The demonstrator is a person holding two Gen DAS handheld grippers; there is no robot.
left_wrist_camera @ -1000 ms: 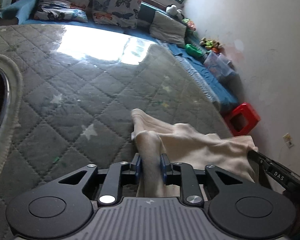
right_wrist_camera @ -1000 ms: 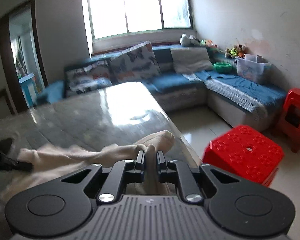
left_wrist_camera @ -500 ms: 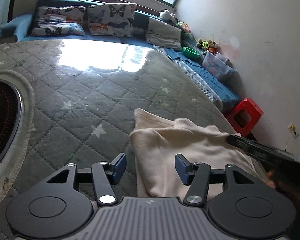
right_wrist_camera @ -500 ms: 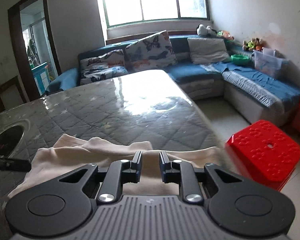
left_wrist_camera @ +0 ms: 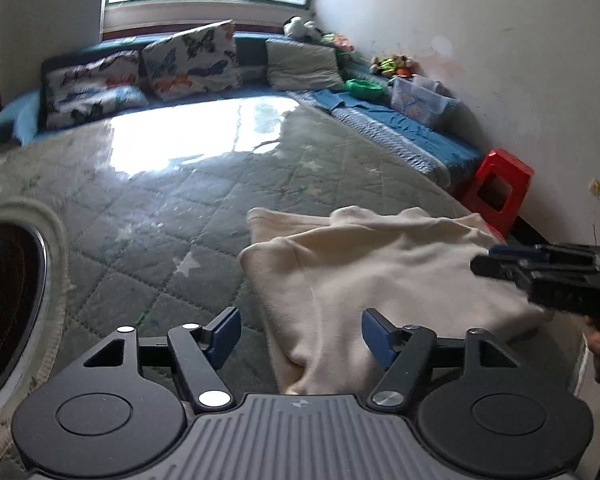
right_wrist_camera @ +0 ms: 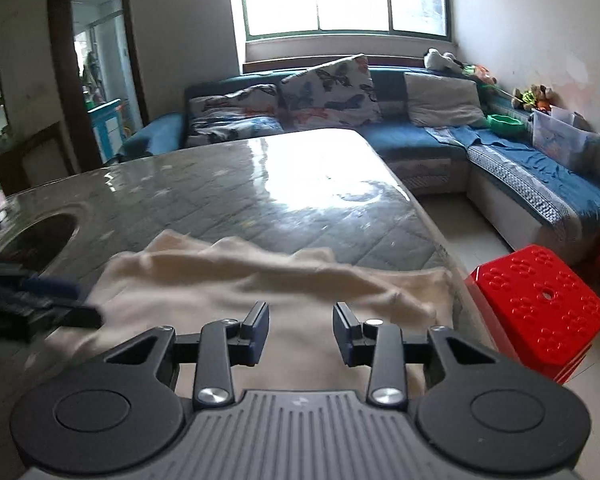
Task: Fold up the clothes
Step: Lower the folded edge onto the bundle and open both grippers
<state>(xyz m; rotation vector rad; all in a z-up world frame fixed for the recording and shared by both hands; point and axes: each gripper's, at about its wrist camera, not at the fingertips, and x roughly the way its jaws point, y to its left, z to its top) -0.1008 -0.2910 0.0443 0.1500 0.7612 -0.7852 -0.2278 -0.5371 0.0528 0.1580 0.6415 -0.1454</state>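
**Both tongs let go, cloth lies folded at the near right corner**

The cream, soft fleece garment (left_wrist_camera: pixel 372 276) rests on the grey quilted table (left_wrist_camera: pixel 160 200) under its glossy cover, bunched toward the near right corner, close to the table's right edge, with the red plastic stool (right_wrist_camera: pixel 536 300) standing on the floor just beyond. Its long axis runs left to right across the front of both hands, the far edge rumpled into low ridges.

The left tongs (left_wrist_camera: pixel 300 334) have just been opening and stand wide apart; the cloth's left edge lies beneath the gap, neither pad pressing it. The right tongs (right_wrist_camera: pixel 300 330) have also just been opening, to a narrower gap, and hover over the cloth's middle without gripping it.

Each hand sits nearest its own end of the garment, so I'd judge the next fold calls for each to take hold of the near edge on its side and carry it away toward the far ridges.
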